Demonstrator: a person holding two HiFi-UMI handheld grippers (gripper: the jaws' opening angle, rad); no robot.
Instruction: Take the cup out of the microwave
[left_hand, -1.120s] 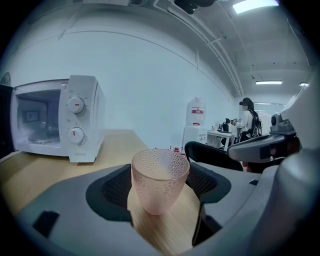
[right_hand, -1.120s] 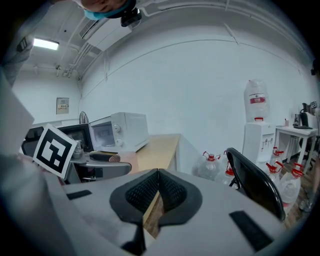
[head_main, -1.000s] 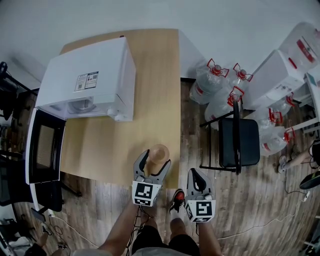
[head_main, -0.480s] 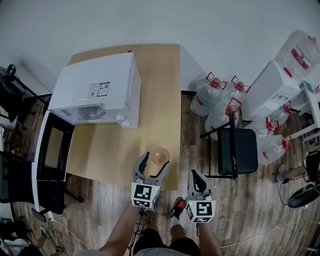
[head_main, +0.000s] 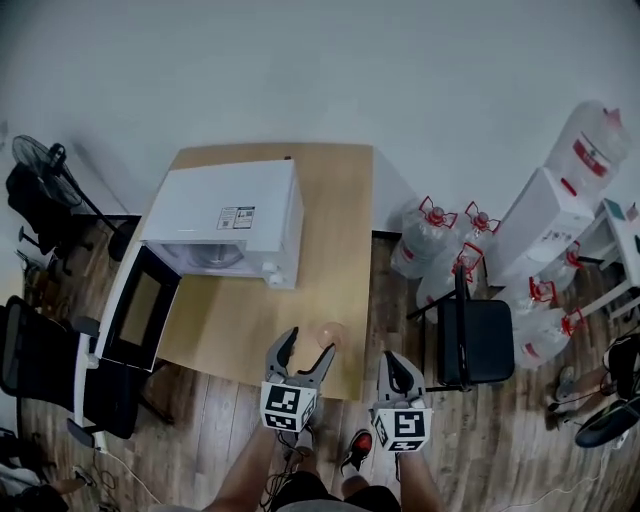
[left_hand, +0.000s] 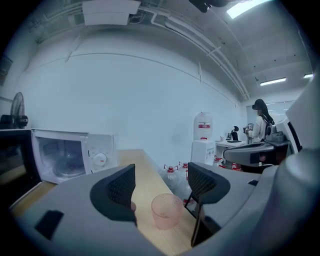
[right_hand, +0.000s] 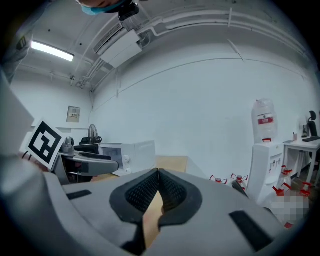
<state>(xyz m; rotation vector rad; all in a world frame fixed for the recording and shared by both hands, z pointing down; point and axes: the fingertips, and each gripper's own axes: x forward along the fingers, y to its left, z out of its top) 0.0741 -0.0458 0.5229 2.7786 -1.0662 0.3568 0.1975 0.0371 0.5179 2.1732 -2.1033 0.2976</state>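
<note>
Here the cup (left_hand: 166, 211) stands just beyond the left gripper (left_hand: 160, 184), jaws spread; the right gripper (right_hand: 158, 192) is pressed shut.

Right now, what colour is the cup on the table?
The cup is translucent pale pink, clearest in the left gripper view.

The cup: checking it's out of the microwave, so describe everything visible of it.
The cup is a pale pink, translucent, frosted-looking tumbler, apparently plastic. It stands upright on the wooden table near its front edge, outside the microwave, just ahead of the open left gripper, touching neither jaw.
</note>
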